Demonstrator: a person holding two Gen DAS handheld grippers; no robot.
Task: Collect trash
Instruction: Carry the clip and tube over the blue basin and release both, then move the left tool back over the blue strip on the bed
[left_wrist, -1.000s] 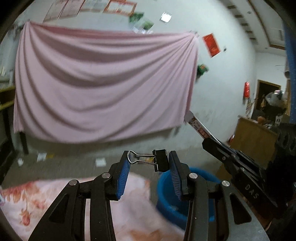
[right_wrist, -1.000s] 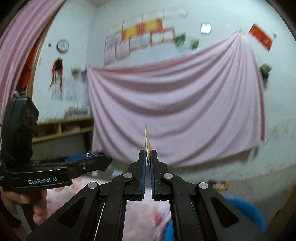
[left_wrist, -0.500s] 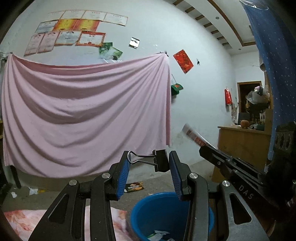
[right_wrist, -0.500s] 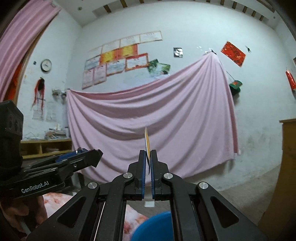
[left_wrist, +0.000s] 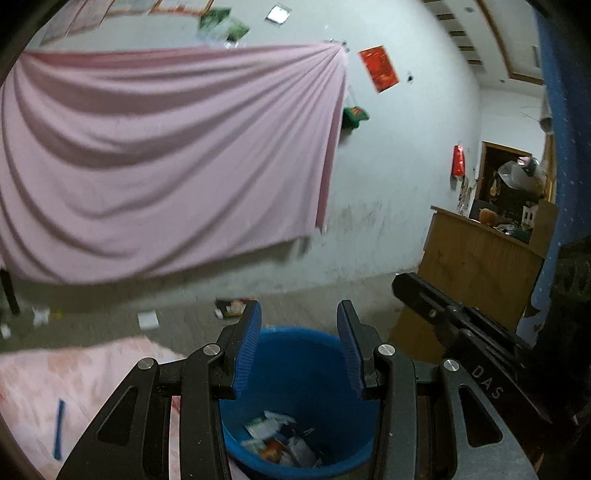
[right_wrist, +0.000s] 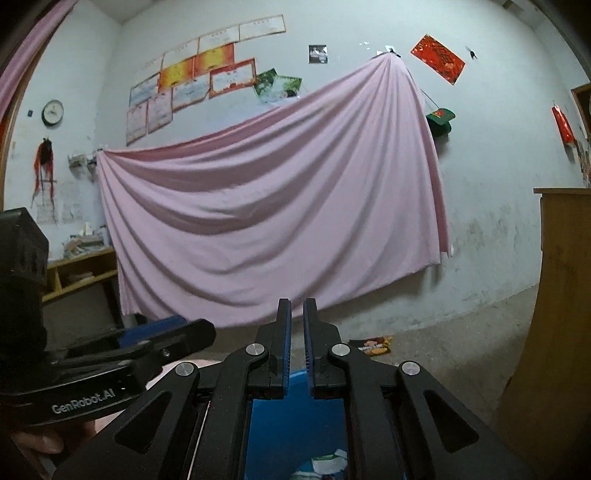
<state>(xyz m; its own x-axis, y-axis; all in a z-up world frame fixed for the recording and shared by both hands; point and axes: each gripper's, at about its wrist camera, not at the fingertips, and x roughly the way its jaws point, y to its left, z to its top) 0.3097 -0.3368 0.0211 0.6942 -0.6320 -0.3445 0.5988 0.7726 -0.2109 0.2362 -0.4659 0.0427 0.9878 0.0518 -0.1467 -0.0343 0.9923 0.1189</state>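
**Both grippers empty over the bin**

Left gripper stands spread, nothing between its pads; right gripper is parted by a narrow gap, also bare. Directly below sits the bin, upright, mouth upward, holding wrappers. A blue strip lies lengthwise on the cloth; floor litter apparently remains.

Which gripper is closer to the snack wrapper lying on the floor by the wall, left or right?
Hard to call. Both the left gripper and the right gripper hang open and empty over the blue bin, with the snack wrapper on the floor beyond; neither looks clearly closer.
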